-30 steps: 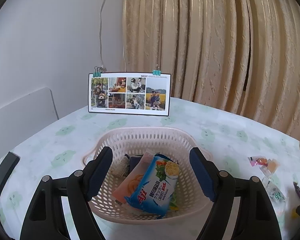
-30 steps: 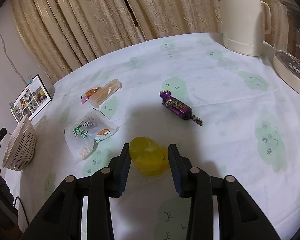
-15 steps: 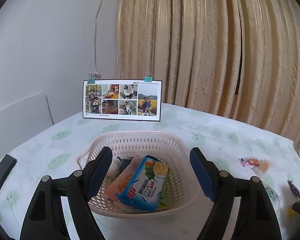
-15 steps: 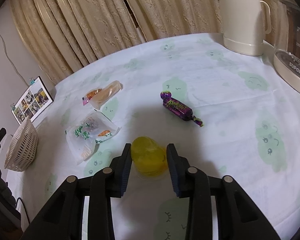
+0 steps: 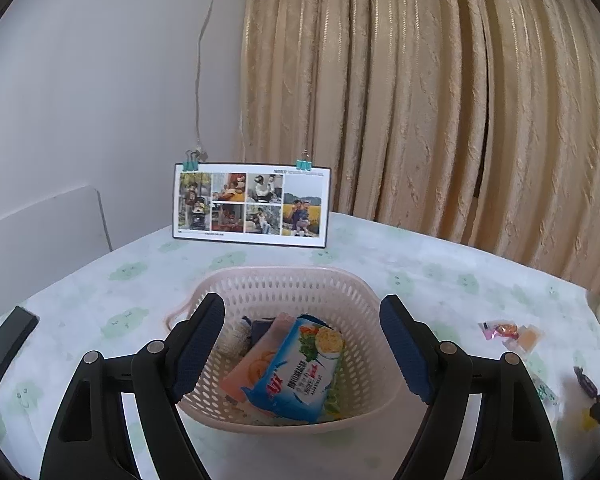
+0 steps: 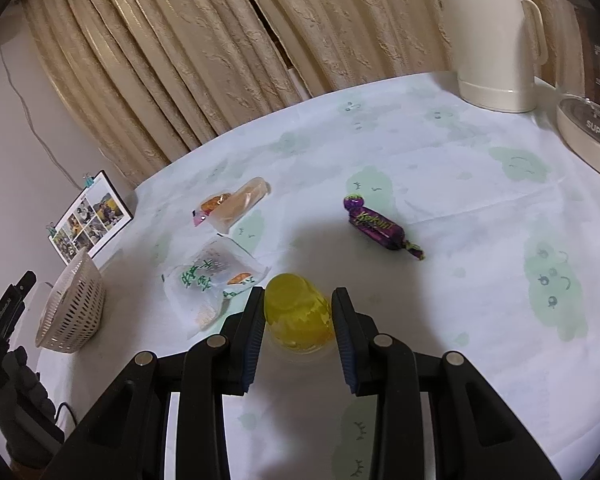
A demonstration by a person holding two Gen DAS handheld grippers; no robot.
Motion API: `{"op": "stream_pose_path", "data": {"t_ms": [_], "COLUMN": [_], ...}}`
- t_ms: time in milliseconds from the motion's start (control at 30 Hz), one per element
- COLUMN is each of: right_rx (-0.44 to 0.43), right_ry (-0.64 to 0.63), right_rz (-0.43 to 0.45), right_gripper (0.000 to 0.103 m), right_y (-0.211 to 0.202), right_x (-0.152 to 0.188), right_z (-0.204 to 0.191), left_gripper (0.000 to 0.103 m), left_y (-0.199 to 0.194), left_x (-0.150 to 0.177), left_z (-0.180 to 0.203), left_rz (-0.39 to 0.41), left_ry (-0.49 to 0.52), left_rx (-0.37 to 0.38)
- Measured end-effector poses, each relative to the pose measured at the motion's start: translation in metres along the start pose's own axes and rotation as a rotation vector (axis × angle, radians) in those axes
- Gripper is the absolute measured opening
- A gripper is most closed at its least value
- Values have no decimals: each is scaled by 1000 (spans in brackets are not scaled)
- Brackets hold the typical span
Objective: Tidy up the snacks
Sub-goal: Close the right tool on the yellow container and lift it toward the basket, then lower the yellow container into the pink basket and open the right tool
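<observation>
Yellow jelly cup (image 6: 298, 314) sits pinched between the right gripper (image 6: 299, 334) pads; next lift it toward the basket (image 6: 71, 306) at nine o'clock, where the left gripper (image 5: 302, 350) hovers wide apart

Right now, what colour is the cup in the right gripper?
Yellow, translucent. The cup shows best in the right wrist view, between the right gripper's blue pads.
</observation>
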State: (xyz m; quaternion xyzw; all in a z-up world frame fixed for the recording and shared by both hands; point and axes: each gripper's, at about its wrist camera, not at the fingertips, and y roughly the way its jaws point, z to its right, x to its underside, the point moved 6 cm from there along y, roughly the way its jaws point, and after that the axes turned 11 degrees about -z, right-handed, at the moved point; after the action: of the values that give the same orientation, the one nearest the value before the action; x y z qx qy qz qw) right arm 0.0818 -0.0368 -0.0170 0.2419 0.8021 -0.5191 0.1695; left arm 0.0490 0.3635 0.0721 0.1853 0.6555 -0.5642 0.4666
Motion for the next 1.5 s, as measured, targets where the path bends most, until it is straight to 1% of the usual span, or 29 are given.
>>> {"op": "stream_pose_path", "data": {"t_ms": [133,300,433,500,633,833,933,1067,1200,1300,1400,1467,1500], "right_rx": [-12,-69,-140,-177,-238,-330,-354,-382,-399,-402,-407,-401,-399], "right_ry": [-6,-38,-69,-84,-150,-266,-315,-355,-378,-393,-395,-385,-380], "right_rz": [5,-6,-26,-37,-54,-69,-74,-94,-120,-140,-149,-141,-137], "right_gripper": [31,31,31,31,31,31,31,31,31,32,35,44,47], "right_y": [0,4,8,11,16,23,28,39,50,60,67,69,70], "right_x": [1,3,3,1,-4,-5,-5,-2,1,6,8,8,7], "right_z": [-6,-29,-61,-80,-128,-211,-241,-275,-294,-306,-310,-309,-308], "left_gripper": [80,80,80,81,81,81,81,81,81,81,81,81,81], "left_y": [-1,-1,3,4,5,6,6,3,1,1,2,3,5], "left_x": [-5,-10,-8,-6,-5,-4,-4,-4,-3,-3,-3,-2,-1], "left_z": [-19,-55,-76,-82,-85,-84,-84,-93,-101,-103,-105,-105,-105], "left_rz": [6,10,-13,-21,-25,-37,-41,-36,-29,-29,-34,-41,-48], "left_ry": [-66,-183,-269,-293,-311,-316,-321,-367,-408,-422,-431,-436,-438], "left_rx": [-45,-105,-115,-109,-98,-71,-63,-57,-48,-42,-33,-28,-25]}}
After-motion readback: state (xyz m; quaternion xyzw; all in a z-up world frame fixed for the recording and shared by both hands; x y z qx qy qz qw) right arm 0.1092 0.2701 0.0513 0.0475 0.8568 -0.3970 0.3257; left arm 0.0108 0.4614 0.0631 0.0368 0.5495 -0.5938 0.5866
